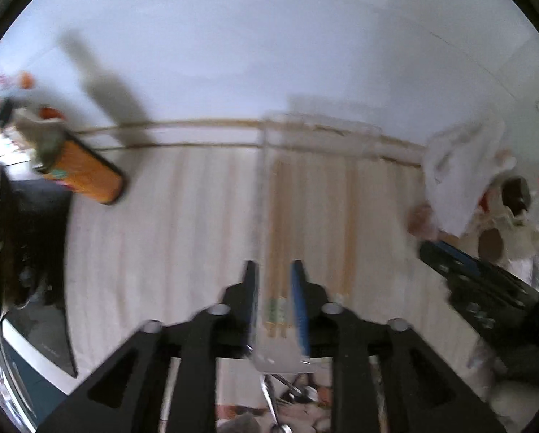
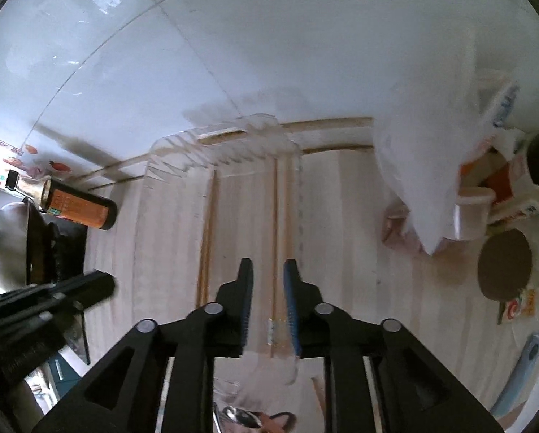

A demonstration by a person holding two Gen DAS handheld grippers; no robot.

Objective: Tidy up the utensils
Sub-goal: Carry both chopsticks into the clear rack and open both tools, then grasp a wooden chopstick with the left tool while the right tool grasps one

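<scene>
A clear plastic tray [image 1: 320, 133] lies on the pale wooden counter [image 1: 182, 216] with several wooden chopsticks [image 1: 280, 223] lengthwise inside. My left gripper [image 1: 273, 267] points down over the tray's near end. Its jaws stand apart with the tray's left wall and rim between them, and the pads do not look pressed on it. In the right wrist view the same tray [image 2: 218, 151] and chopsticks [image 2: 277, 223] appear. My right gripper [image 2: 267, 265] straddles the tray's right wall, also open. Metal spoons [image 1: 280, 393] lie below the near rim. Motion blurs both views.
An orange can [image 1: 85, 176] lies at the left beside a dark stove [image 1: 31, 238] and a steel pan [image 2: 9, 241]. On the right are a white plastic bag [image 2: 421, 166], a white cup [image 2: 471, 213] and a brown round mat [image 2: 504, 270]. A white tiled wall [image 1: 269, 36] stands behind.
</scene>
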